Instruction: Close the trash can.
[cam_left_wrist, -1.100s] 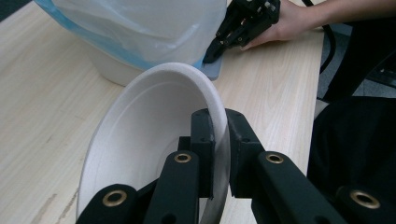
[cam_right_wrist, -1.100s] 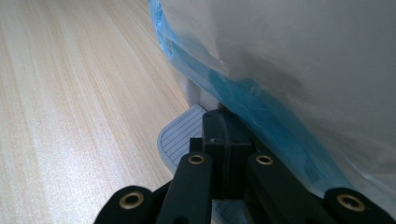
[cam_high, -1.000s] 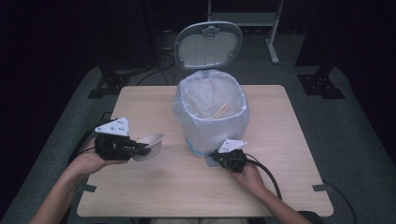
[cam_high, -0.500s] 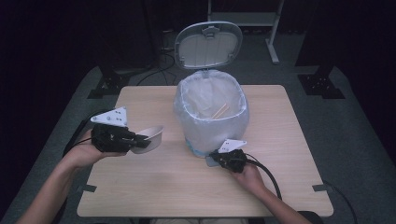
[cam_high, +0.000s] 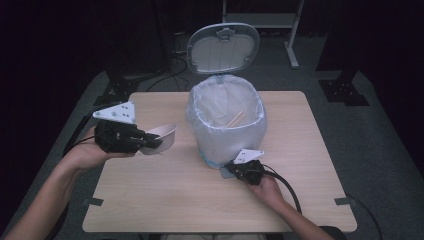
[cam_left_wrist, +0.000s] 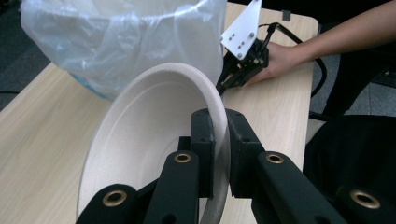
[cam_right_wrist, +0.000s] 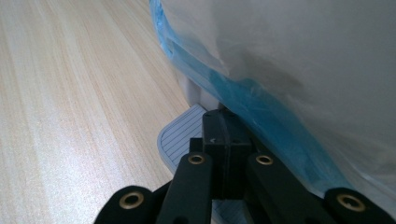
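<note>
Step in hand: disposal of a paper bowl into the pedal bin.

Left gripper: jaws clamped on the bowl's rim, bowl tilted, held above the surface just left of the bin and apart from it.

Right gripper: jaws together with nothing between them, tips pressing down on the ribbed grey pedal at the bin's foot. Lid stands upright and open. Bin is lined with a clear bag; wooden sticks lie inside.

Next move, by my judgement: carry the bowl higher and across the bin rim, then release; keep pressure on the pedal so the lid does not drop.
</note>
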